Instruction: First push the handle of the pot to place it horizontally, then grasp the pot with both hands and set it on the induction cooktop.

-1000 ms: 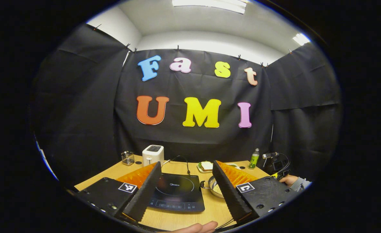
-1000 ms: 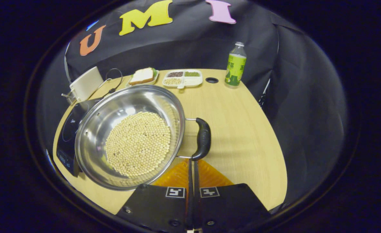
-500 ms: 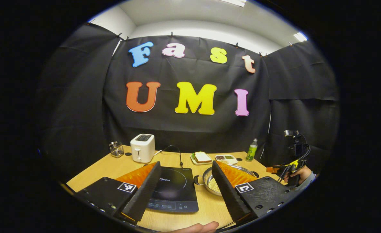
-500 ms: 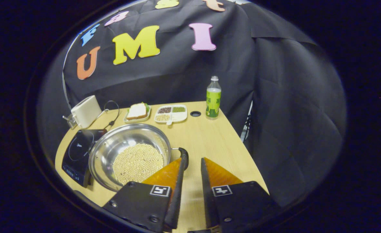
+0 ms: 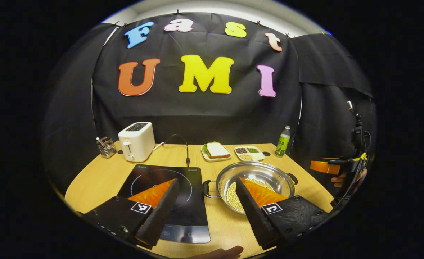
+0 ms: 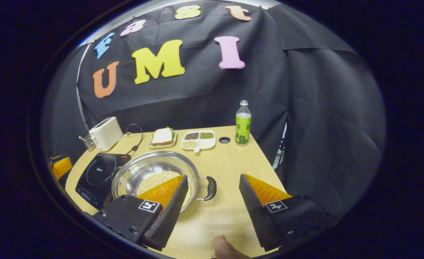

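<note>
Steel and shiny, the pot [image 6: 154,176] sits on the wooden table [image 6: 230,162], just right of the cooktop [image 6: 95,172], with pale beans in its bottom.

The right gripper [image 6: 213,201] is wide open and holds nothing. It hangs above the near edge of the table. The pot's right handle [image 6: 210,188] lies just ahead, in the gap between the two fingers and nearer to the left one. This handle seems to lie flat, sticking out sideways from the rim, so I judge the pushing step as done.

The left gripper [image 5: 206,205] is also wide open and empty. In the left gripper view the pot's left handle [image 5: 206,189] is straight ahead between the fingers, next to the cooktop's right edge [image 5: 197,201]. The far handle [image 5: 292,178] shows on the opposite side of the pot.

So the line through the two handles runs left to right, and each gripper is on its own side: the right gripper is nearer to the right handle, the left to the left one. The next move, in my judgement, is for each gripper to come forward and down on its own handle. The carry will then go to the left, because the cooktop lies on that side.
</note>
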